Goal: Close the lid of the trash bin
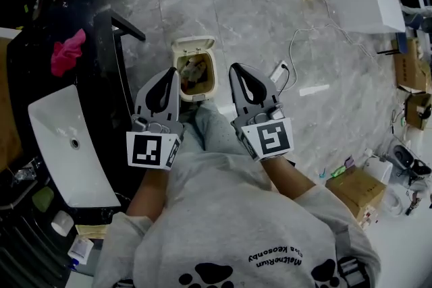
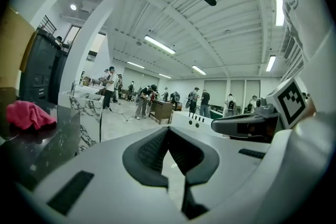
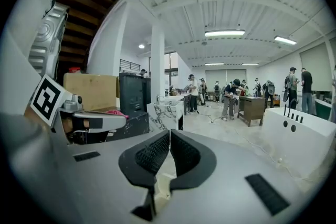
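A grey sweatshirt (image 1: 236,233) fills the bottom of the head view, with both arms reaching forward from it. At the left, a dark counter (image 1: 108,71) carries a white sink (image 1: 67,145) and a crumpled pink cloth (image 1: 67,52). The left gripper (image 1: 177,72) has its jaws pressed together on nothing, and so does the right gripper (image 1: 234,68) beside it. A grey-trousered knee (image 1: 209,121) covers the near edge of the trash bin (image 1: 202,94), which stands on the marble floor (image 1: 256,10) between the two gripper tips. The bin is small and beige, with rubbish inside, and its lid (image 1: 193,45) stands raised at the far rim. A white cable (image 1: 304,37) trails off to the right, and a cardboard box (image 1: 358,189) sits further right.
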Available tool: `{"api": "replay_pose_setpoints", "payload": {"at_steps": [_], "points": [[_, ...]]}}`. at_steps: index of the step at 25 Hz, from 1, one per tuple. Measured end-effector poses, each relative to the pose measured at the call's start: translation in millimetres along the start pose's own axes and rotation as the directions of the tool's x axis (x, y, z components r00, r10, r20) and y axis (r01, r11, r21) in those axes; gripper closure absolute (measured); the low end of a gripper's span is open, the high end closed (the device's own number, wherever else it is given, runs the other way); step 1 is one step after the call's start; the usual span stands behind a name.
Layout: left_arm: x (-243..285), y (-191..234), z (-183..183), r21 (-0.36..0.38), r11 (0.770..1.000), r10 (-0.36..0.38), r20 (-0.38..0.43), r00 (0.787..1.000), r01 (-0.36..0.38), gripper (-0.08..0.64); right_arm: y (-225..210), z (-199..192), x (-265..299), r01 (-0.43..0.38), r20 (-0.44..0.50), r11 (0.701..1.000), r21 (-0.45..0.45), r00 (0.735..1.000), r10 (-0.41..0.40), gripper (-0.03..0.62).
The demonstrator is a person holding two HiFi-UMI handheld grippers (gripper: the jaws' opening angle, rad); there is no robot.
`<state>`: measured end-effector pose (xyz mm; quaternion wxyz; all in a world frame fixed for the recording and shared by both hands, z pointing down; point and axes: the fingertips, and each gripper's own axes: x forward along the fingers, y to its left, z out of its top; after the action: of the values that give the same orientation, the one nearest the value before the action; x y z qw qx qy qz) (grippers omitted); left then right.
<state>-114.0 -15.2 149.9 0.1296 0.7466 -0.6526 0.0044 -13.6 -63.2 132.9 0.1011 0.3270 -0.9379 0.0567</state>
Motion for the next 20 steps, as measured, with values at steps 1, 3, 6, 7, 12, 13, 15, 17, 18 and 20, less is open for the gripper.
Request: {"api": "replay_pose_setpoints", "payload": {"at_steps": [1, 3, 6, 7, 12, 13, 15, 17, 18, 20], "points": [[6.3, 0.9, -4.1, 0.001, 1.000, 0.008, -0.003, 1.000, -0.008, 0.540, -5.1, -4.7, 5.6, -0.007, -0.006, 1.000, 0.002, 1.000, 0.007, 0.560], [17.4, 4.4, -15.5, -0.004, 1.000, 0.024, -0.020, 1.000, -0.024, 0.540, -13.7, -15.6, 17.2, -0.018, -0.014, 1.000, 0.006, 1.000, 0.018, 0.560], [30.6, 8.6, -27.8, -0.022, 0.999, 0.044, -0.030, 0.999, -0.044, 0.541, -24.0, -29.3, 33.0, -0.022, -0.005, 0.999, 0.031, 1.000, 0.022, 0.560], [34.9, 9.4, -32.6, -0.021, 0.999, 0.045, -0.033, 0.998, -0.045, 0.541, -27.8, -35.3, 37.9, -0.029, -0.009, 0.999, 0.027, 1.000, 0.030, 0.560], [53.0, 14.3, -63.5, -0.036, 0.998, 0.053, -0.052, 0.997, -0.055, 0.541, -35.5, -70.3, 61.8, -0.080, -0.032, 0.997, 0.010, 0.996, 0.080, 0.560], [57.0, 16.0, -68.7, -0.051, 0.997, 0.059, -0.048, 0.997, -0.062, 0.541, -37.1, -76.5, 67.0, -0.078, -0.039, 0.997, 0.013, 0.996, 0.078, 0.560], [63.5, 20.7, -80.5, -0.069, 0.995, 0.069, -0.046, 0.997, -0.072, 0.541, -38.3, -88.9, 76.4, -0.086, -0.042, 0.996, 0.012, 0.995, 0.087, 0.560], [68.6, 25.2, -94.5, -0.058, 0.996, 0.068, -0.049, 0.996, -0.071, 0.541, -37.6, -103.1, 83.2, -0.107, -0.051, 0.994, 0.002, 0.993, 0.107, 0.560], [71.4, 26.9, -102.0, -0.047, 0.997, 0.066, -0.051, 0.997, -0.068, 0.541, -37.6, -110.2, 86.0, -0.117, -0.057, 0.993, -0.005, 0.992, 0.117, 0.560], [77.7, 30.6, -117.2, -0.041, 0.997, 0.064, -0.057, 0.996, -0.067, 0.541, -38.9, -123.4, 92.3, -0.138, -0.065, 0.990, -0.024, 0.989, 0.136, 0.560]]}}
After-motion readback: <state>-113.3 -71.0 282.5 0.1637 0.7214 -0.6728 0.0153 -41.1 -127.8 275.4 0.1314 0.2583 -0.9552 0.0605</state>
